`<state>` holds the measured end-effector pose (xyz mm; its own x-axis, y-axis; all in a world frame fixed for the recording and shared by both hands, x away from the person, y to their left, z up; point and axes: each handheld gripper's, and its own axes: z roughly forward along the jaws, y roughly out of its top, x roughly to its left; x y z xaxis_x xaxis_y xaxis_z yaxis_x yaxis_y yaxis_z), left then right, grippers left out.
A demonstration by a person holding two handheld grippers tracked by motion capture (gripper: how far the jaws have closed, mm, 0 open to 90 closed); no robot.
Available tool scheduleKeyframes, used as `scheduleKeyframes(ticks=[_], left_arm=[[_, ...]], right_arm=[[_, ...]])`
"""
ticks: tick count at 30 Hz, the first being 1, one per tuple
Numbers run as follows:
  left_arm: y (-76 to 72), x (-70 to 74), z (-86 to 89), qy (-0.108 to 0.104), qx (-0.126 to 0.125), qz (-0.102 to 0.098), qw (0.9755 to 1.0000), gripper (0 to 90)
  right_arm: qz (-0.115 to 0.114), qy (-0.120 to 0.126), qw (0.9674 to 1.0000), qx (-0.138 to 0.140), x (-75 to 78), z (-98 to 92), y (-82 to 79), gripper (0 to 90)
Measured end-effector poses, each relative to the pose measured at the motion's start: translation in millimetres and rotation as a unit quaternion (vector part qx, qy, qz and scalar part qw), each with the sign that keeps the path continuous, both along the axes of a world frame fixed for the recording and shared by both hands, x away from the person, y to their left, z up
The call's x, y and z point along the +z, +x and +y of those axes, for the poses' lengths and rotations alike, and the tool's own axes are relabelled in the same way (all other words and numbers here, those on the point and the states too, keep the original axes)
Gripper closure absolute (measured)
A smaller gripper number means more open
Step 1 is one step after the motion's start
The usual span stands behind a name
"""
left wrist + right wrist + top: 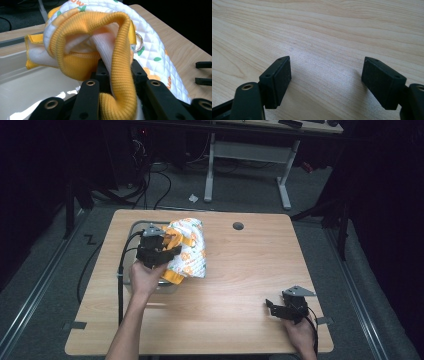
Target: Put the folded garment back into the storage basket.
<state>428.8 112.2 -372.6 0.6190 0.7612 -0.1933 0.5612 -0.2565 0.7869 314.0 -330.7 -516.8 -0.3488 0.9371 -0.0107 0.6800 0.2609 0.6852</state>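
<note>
High view first: at the left of the tabletop point(240, 270) we hold the left hand-held gripper point(161, 251) over a pale shallow tray point(137, 227), and its jaws are clenched on a quilted garment point(190, 247), white with an orange print and orange ribbed trim. The garment lies bunched just right of the gripper, partly over the tray's right edge and partly on the bare wood, near the back left of the tabletop. A black cable point(120, 285) trails from the gripper down toward our side of the tabletop.

In the left gripper view the orange ribbed trim point(122, 62) runs down between the two black jaws, pinched tight, while the quilted body point(152, 47) arches above it with a small metal ring point(139, 43) showing at its edge. The tray's pale inside point(37, 87) lies below at the left.

Further right, a small round hole point(238, 226) sits in the wood near the back edge. At the front right corner we rest the right hand-held gripper point(276, 307) well apart from the garment; in the right gripper view its jaws stand wide and released over bare wood point(324, 37), with nothing between them.
</note>
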Motion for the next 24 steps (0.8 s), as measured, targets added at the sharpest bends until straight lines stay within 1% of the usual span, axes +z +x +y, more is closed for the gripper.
scheduleKeyframes(ticks=[5, 9, 14, 18, 24], left_arm=[[1.0, -0.5, 8.0, 0.001, 0.009, 0.004, 1.0000, 74.0], [2.1, -0.3, 15.2, 0.004, 0.016, 0.001, 0.9999, 74.0], [4.7, -2.9, 22.4, 0.012, 0.021, 0.004, 0.9997, 74.0], [6.2, -4.7, 26.2, 0.028, 0.020, 0.004, 0.9994, 74.0], [6.4, -6.2, 33.5, 0.024, 0.029, 0.005, 0.9993, 74.0]], right_arm=[[0.001, 0.001, 1.0000, -0.001, 0.0, 0.1, -0.1, 24.2], [0.000, 0.000, 1.0000, -0.001, 0.0, 0.0, 0.0, 24.2], [0.000, 0.000, 1.0000, -0.001, 0.0, 0.0, 0.0, 24.1], [0.000, 0.000, 1.0000, -0.001, 0.0, 0.0, 0.0, 24.2], [-0.001, -0.001, 1.0000, 0.001, -0.1, -0.3, 0.3, 24.2]])
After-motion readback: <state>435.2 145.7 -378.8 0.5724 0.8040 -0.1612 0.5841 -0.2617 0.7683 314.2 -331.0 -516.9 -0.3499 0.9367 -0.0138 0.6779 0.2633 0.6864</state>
